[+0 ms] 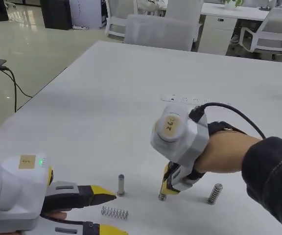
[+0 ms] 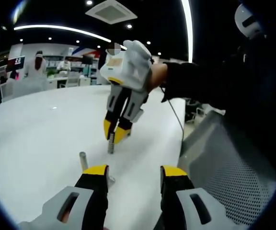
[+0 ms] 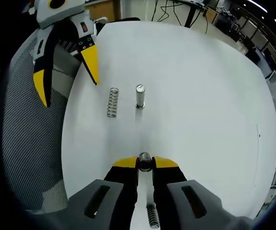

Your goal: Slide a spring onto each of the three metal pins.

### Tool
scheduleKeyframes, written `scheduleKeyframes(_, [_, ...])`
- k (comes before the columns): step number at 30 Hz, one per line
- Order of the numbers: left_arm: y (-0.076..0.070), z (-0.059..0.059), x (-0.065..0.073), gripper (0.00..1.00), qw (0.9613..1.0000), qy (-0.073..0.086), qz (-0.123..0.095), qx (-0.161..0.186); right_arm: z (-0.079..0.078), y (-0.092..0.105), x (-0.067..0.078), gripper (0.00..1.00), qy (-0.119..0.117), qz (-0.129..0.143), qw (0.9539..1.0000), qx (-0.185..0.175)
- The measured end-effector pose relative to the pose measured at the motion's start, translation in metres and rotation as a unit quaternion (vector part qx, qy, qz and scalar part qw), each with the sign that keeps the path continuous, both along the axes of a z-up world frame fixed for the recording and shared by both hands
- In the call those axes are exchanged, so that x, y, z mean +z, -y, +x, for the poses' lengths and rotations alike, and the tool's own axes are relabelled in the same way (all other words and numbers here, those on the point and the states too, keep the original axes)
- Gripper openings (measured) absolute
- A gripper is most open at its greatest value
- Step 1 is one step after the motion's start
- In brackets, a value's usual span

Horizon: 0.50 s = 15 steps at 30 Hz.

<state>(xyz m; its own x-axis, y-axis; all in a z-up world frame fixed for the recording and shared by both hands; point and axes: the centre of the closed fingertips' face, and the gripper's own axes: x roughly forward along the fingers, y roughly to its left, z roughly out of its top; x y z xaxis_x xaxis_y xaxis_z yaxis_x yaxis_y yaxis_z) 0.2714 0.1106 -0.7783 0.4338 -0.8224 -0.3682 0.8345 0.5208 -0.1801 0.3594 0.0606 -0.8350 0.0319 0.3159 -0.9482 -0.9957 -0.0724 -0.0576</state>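
The held spring (image 3: 145,162) sits end-on between the yellow tips of the right gripper (image 1: 166,190), which are closed on it directly over the middle pin (image 1: 162,196). In the head view only the pin's foot shows under the jaws. The gripper points steeply down, so the coil's bore lines up with the upright pin. I take that to be the reason for the pose, since a spring can only go on along the pin's axis. I cannot tell how far down it has gone, because the tips cover it.

To the right, near the person's sleeve (image 1: 273,171), the sprung pin (image 1: 215,194) carries a coil along its whole height, so one of the three looks finished. On the other side the bare pin (image 1: 121,185) stands upright and uncovered, apart from the middle one. Near it the loose spring (image 1: 114,212) lies flat on the white table (image 1: 131,98), presumably meant for that pin.

The left gripper (image 2: 135,172) is low over the table with its jaws apart and nothing in them, tips aimed toward the loose spring and the bare pin. In the right gripper view that spring lies just ahead of the tips, not touching them. This reads as a ready stance, placed to take the coil once the middle pin is done. By that reckoning the task is roughly halfway.
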Motion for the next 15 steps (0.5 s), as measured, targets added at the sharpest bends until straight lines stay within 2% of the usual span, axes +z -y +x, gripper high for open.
scheduleKeyframes(6, [-0.0002,0.0006,0.0,0.37,1.0,0.0,0.0,0.001,-0.0007,0.0028,-0.0065,0.08,0.003,-0.007,1.0,0.005])
scheduleKeyframes(15, [-0.0005,0.0012,-0.0004,0.37,1.0,0.0,0.0,0.002,-0.0005,0.0027,-0.0076,0.09,-0.001,-0.004,1.0,0.005])
